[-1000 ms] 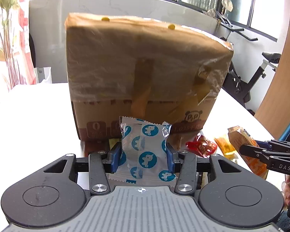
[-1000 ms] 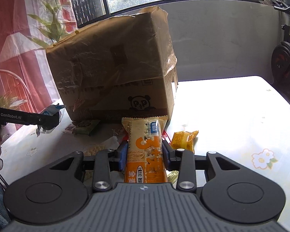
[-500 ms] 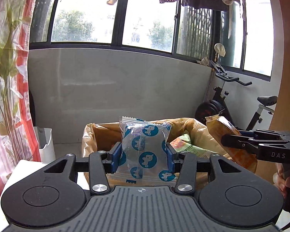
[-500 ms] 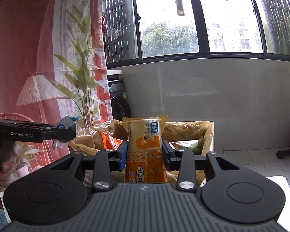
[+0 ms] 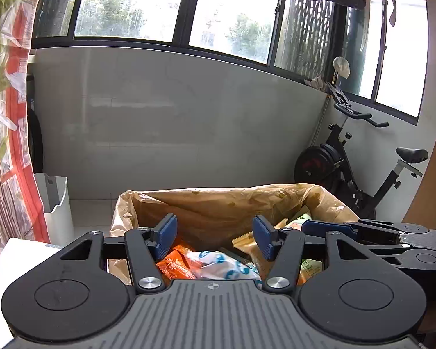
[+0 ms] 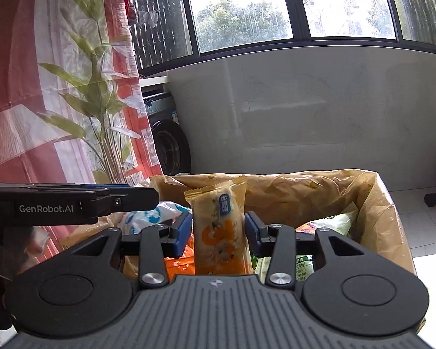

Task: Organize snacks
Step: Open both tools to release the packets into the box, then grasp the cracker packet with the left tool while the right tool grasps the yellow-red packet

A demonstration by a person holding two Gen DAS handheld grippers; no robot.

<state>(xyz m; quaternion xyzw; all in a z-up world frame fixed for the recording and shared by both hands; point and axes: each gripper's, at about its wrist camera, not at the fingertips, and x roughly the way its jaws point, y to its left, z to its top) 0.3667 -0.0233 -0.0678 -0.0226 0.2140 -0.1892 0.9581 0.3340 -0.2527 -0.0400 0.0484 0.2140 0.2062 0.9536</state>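
Note:
An open cardboard box (image 5: pixel 218 206) lined with brown wrap holds several snack packets. My left gripper (image 5: pixel 215 237) hangs open and empty over the box; the white packet with blue dots (image 5: pixel 223 266) lies in the box just below it. In the right wrist view my right gripper (image 6: pixel 216 234) is over the same box (image 6: pixel 305 192), and an orange cereal bar (image 6: pixel 219 232) stands upright between its blue pads (image 6: pixel 180 234), with small gaps at both sides. The left gripper's fingers (image 6: pixel 125 199) reach in from the left, above the dotted packet (image 6: pixel 151 216).
An orange packet (image 5: pixel 174 264) and green packets (image 6: pixel 334 221) lie in the box. A white bin (image 5: pixel 56 203) stands on the floor left of the box, an exercise bike (image 5: pixel 348 163) to the right, a washing machine (image 6: pixel 167 142) and curtain behind.
Both grippers rose from the table to above the open box. My left gripper opened and the dotted packet dropped into the box. My right gripper's pads have loosened around the cereal bar.

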